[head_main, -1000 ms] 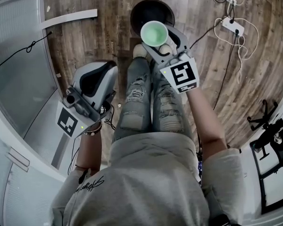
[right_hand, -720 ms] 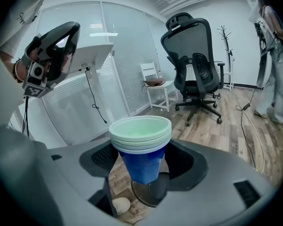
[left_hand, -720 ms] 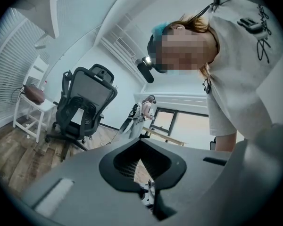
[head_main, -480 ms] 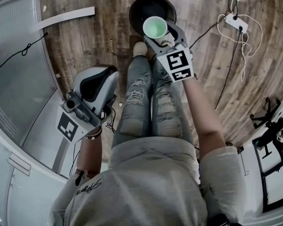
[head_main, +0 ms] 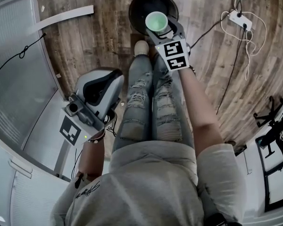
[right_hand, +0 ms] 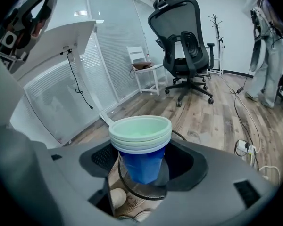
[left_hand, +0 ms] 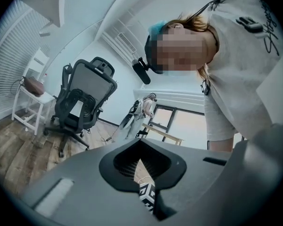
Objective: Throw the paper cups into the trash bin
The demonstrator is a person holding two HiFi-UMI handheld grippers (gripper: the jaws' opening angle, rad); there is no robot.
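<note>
Standing on wood floor [head_main: 99, 27], seen from above. Holding cups [right_hand: 140, 145] in R gripper [right_hand: 142, 168], far out in front. Jaws squeezed on blue sides of stack, one each side. Three rims stacked, blue outside, pale green inside, upright, mouth up. Hanging right over bin [head_main: 137, 4], not touching it. Dark & round, sitting on floor just past shoes [head_main: 141, 47]. Under cups in R gripper view: bin ring & two shoe tips.

Holding L gripper [head_main: 98, 86] low & near, by left leg [head_main: 132, 102], well apart from cups & bin. Jaws pressed together in L gripper view, nothing between them. Only a small hole there, w/ bit of floor & square marker [left_hand: 147, 197] showing thru.

Far back in R gripper view: black chair [right_hand: 181, 36] on wheels, small white chair [right_hand: 144, 79] beside glass wall [right_hand: 104, 46], coat stand [right_hand: 216, 36] in far corner. On floor to right: white power strip [head_main: 237, 18] w/ cords [head_main: 231, 60].
</note>
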